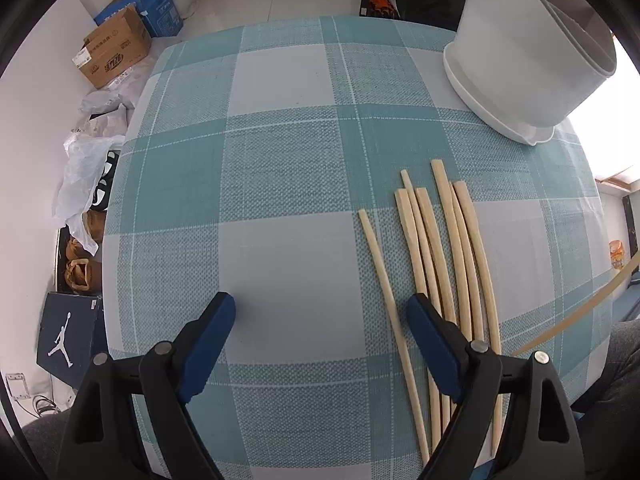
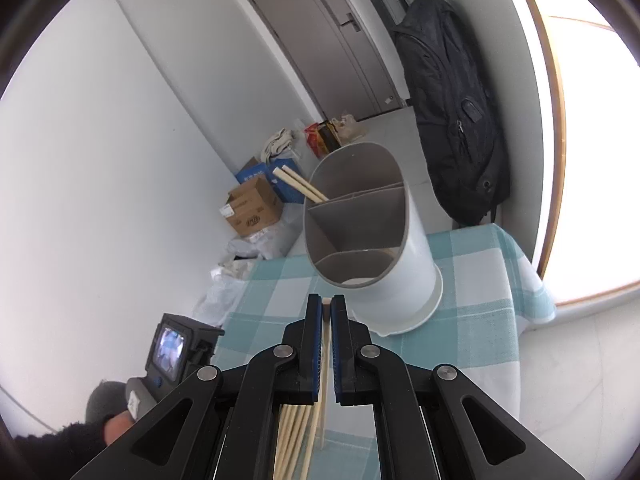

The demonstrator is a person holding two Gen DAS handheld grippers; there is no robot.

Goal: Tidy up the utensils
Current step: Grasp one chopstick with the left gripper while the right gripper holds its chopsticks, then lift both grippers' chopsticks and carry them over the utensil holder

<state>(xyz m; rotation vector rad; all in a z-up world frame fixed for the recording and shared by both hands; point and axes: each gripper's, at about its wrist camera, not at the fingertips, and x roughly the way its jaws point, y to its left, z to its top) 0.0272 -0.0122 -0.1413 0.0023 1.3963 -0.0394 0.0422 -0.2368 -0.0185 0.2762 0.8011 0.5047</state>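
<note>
Several pale wooden chopsticks (image 1: 436, 248) lie side by side on the teal checked tablecloth (image 1: 280, 152). My left gripper (image 1: 322, 306) hangs open just above the cloth, its right finger over the left edge of the bundle, nothing between its pads. The white divided utensil holder (image 1: 528, 52) stands at the far right of the table. In the right wrist view my right gripper (image 2: 327, 304) is shut on one chopstick (image 2: 326, 344), held lengthwise just short of the holder (image 2: 360, 232). Two chopsticks (image 2: 298, 186) lean in the holder's far compartment. That held chopstick (image 1: 580, 308) also crosses the left wrist view's right edge.
The table's left edge drops to a floor crowded with cardboard boxes (image 1: 112, 54), plastic bags (image 1: 86, 168) and a dark shoe box (image 1: 70, 336). A black backpack (image 2: 452, 116) hangs by the window, behind the holder. The left hand and its gripper's camera (image 2: 172, 352) show at lower left.
</note>
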